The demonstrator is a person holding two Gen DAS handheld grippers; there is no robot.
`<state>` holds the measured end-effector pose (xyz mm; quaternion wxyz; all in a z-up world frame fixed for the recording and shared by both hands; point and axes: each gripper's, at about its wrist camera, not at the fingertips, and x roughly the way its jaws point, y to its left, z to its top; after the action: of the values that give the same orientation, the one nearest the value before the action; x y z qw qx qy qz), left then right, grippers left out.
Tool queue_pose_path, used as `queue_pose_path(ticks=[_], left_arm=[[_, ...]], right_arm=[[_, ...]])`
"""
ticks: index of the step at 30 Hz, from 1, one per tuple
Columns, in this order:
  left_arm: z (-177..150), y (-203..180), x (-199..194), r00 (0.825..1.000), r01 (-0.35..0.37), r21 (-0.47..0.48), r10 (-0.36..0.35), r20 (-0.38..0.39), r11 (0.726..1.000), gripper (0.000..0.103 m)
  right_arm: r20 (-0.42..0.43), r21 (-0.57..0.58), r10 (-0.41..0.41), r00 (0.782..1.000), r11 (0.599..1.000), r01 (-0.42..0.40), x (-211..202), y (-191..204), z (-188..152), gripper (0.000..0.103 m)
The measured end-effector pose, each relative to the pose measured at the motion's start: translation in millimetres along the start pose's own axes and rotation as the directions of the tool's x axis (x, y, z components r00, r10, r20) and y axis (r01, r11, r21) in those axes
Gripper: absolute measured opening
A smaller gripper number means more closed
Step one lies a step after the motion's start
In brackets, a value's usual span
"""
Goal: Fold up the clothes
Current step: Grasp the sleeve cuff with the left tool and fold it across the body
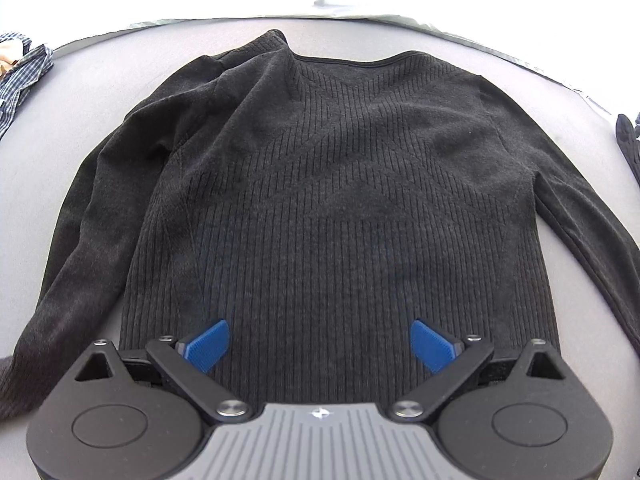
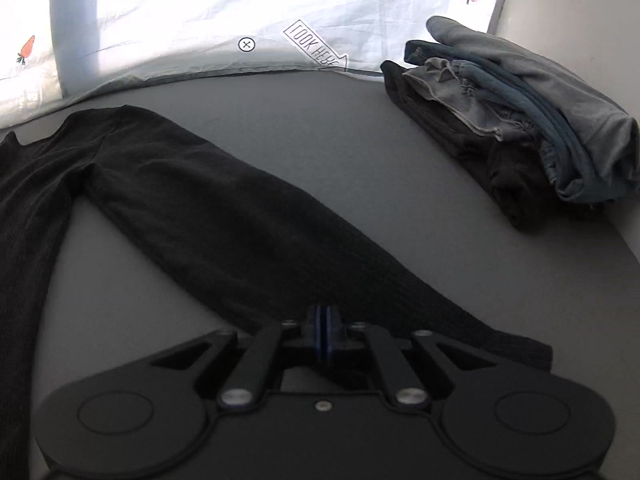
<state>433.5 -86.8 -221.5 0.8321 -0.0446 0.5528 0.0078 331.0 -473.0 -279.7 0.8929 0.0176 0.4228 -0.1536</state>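
A dark grey ribbed sweater (image 1: 340, 180) lies flat on the grey table (image 1: 100, 92), neckline at the far side and hem toward me. Its left sleeve runs down along the body. My left gripper (image 1: 320, 344) hovers over the hem, blue pads (image 1: 210, 344) spread wide with nothing between them. In the right wrist view the sweater's right sleeve (image 2: 240, 220) stretches diagonally toward the cuff at the lower right. My right gripper (image 2: 324, 320) is shut, its tips over the sleeve near the cuff end. Whether cloth is pinched between the pads I cannot tell.
A stack of folded clothes (image 2: 520, 120), grey, blue and black, sits at the right of the table. A white printed sheet (image 2: 240, 8) lies behind the table. A checked shirt (image 1: 24, 72) lies at the far left and a dark item (image 1: 630, 140) at the right edge.
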Motion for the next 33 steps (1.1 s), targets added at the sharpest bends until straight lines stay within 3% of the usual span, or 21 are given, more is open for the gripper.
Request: queue_pose_path(ticks=[5, 7, 9, 10, 12, 19, 24, 28, 33], left_arm=[[-36, 17, -31, 0.999, -0.013, -0.032, 0.014, 0.039, 0.999, 0.097], [-50, 28, -42, 0.999, -0.021, -0.05, 0.023, 0.038, 0.999, 0.097], [-66, 41, -54, 0.998, -0.047, -0.058, 0.05, 0.04, 0.997, 0.097], [-73, 48, -59, 0.997, -0.062, -0.058, 0.064, 0.043, 0.996, 0.097], [-86, 62, -69, 0.994, -0.097, -0.049, 0.099, 0.051, 0.994, 0.097], [-114, 129, -98, 0.965, -0.229, 0.013, 0.225, 0.136, 0.973, 0.097], [-122, 193, -111, 0.945, -0.289, 0.046, 0.277, 0.171, 0.956, 0.097], [-118, 256, -116, 0.948, -0.262, -0.047, 0.267, 0.171, 0.964, 0.097], [-115, 320, -109, 0.984, -0.091, -0.212, 0.12, 0.132, 0.973, 0.097]], right_arm=[[-0.034, 0.171, -0.138, 0.99, 0.975, 0.142, -25, -66, -39, 0.003], [-0.047, 0.189, -0.135, 0.99, 0.972, 0.142, -33, -74, -45, 0.004], [-0.064, 0.194, -0.14, 0.988, 0.969, 0.15, -41, -69, -45, 0.013], [-0.061, 0.193, -0.117, 0.991, 0.973, 0.127, -45, -64, -44, 0.013], [-0.049, 0.182, -0.068, 0.996, 0.98, 0.076, -53, -48, -41, 0.024], [0.001, 0.019, 0.136, 0.991, 0.991, -0.136, -90, 66, -29, 0.038], [-0.023, -0.072, 0.298, 0.954, 0.952, -0.299, -122, 170, -25, 0.042], [-0.089, -0.089, 0.455, 0.886, 0.883, -0.462, -143, 253, -23, 0.047], [-0.117, -0.16, 0.528, 0.841, 0.826, -0.541, -167, 344, -21, 0.047]])
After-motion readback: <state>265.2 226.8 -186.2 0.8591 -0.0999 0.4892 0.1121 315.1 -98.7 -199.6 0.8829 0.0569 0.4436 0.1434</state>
